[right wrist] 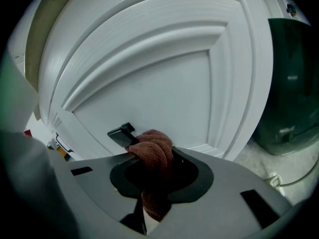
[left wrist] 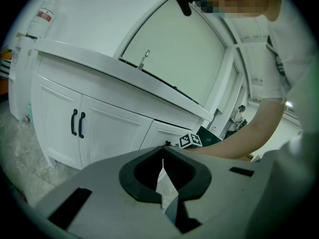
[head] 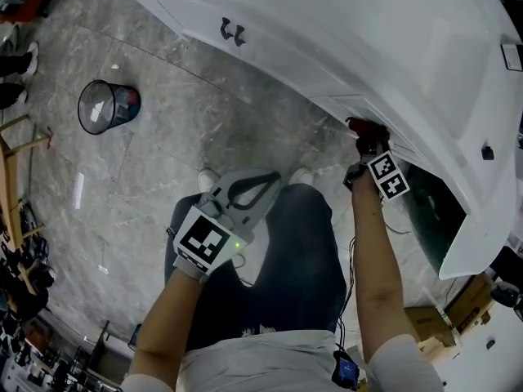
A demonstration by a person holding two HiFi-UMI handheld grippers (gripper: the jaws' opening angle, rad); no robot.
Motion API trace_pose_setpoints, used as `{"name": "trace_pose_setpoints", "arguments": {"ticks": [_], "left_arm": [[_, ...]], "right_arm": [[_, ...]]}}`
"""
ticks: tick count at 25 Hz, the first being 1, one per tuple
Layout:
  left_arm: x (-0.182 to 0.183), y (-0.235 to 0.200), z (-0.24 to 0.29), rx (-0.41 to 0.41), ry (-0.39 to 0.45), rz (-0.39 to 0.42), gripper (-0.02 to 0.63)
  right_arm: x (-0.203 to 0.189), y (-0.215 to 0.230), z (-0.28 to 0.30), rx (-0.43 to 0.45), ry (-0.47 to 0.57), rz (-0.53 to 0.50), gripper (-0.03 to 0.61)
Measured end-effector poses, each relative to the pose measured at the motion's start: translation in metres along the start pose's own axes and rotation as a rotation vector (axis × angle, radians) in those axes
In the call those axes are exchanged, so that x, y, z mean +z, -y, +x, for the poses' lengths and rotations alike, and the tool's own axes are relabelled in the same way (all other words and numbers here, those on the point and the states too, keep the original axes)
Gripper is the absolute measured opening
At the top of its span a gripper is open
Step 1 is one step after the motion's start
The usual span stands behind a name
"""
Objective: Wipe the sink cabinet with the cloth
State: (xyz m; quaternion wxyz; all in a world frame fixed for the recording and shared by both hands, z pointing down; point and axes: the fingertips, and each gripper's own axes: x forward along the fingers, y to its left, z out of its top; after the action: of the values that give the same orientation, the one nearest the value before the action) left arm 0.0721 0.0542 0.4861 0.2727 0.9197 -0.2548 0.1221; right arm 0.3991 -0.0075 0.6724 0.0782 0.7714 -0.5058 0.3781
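Observation:
The white sink cabinet [head: 343,47] runs along the top and right of the head view. My right gripper [head: 365,131] is shut on a reddish-brown cloth [right wrist: 154,151], bunched between its jaws and pressed against a white paneled cabinet door [right wrist: 164,88] next to a black door handle [right wrist: 121,133]. My left gripper [head: 245,193] hangs low over the floor, away from the cabinet, shut with nothing in it. In the left gripper view the cabinet doors with black handles [left wrist: 77,123] and the faucet [left wrist: 144,59] show ahead.
A wire wastebasket [head: 106,106] stands on the grey marble floor [head: 163,153] at left. A dark green bin [right wrist: 294,83] sits right of the door. Cardboard boxes [head: 470,300] lie at bottom right. A bottle [left wrist: 44,16] stands on the countertop's left end.

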Motion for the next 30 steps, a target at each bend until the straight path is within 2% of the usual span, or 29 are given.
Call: {"name": "trace_pose_setpoints", "arguments": {"ticks": [9,21,30], "left_arm": [[0.005,0.014,-0.004,-0.005,0.007,-0.02,0.012],[0.016,0.025,-0.019,-0.003,0.036,-0.091,0.012],[0.013,0.015,-0.036,0.014,0.052,-0.128,0.012]], "right_arm": [[0.032,0.017,-0.031,-0.01,0.053,-0.061,0.087],[0.058,-0.016,-0.062,0.009,0.105,-0.179,0.087],[0.054,-0.045,-0.066,0.025,0.097,-0.295,0.087]]}}
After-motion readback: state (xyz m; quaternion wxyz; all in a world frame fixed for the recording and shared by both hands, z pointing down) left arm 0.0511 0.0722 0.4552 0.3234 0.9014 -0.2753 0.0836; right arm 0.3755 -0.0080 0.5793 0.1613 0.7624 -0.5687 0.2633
